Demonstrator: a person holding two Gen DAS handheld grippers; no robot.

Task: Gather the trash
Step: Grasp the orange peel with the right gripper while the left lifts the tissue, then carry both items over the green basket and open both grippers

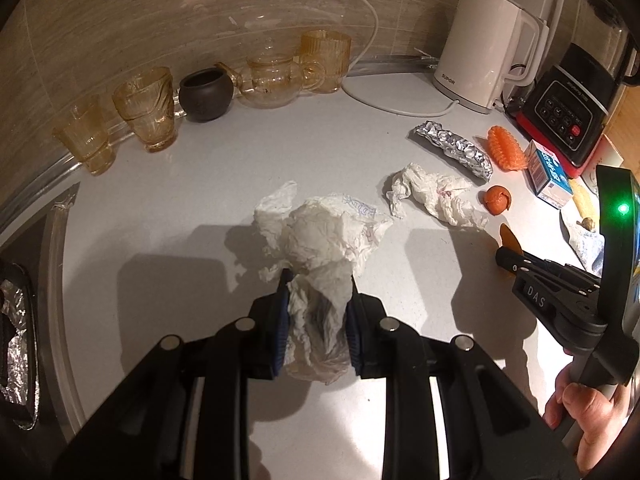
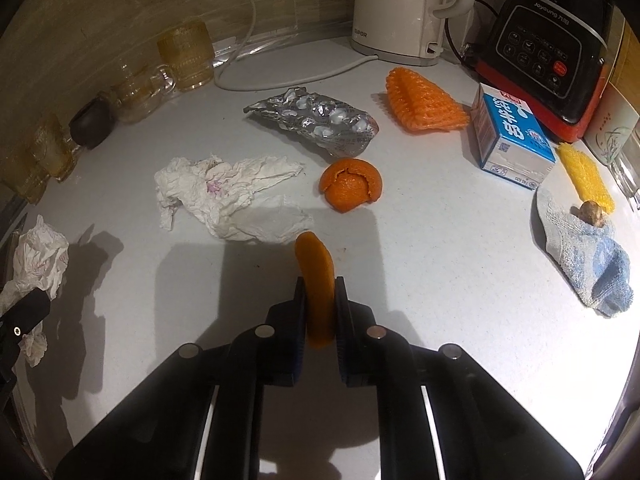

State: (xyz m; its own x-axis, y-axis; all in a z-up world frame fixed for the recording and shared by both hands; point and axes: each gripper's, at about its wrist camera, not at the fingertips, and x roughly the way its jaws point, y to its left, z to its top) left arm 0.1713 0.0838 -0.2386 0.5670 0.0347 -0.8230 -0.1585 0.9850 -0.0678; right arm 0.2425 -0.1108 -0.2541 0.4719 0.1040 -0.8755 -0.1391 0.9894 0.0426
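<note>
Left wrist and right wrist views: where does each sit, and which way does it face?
Left wrist: on the left hand-held gripper, facing down at the countertop, clamping crumpled white tissue; a hand shows.
Right wrist: on the right hand-held gripper, facing down, gripping an orange peel strip.
Shared: white electric kettle, silver blister pack.

Orange peel strip (image 2: 318, 288), white tissue (image 1: 320, 240)

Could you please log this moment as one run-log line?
left gripper: shut on crumpled tissue | right gripper: shut on orange peel strip | counter: more trash left
</note>
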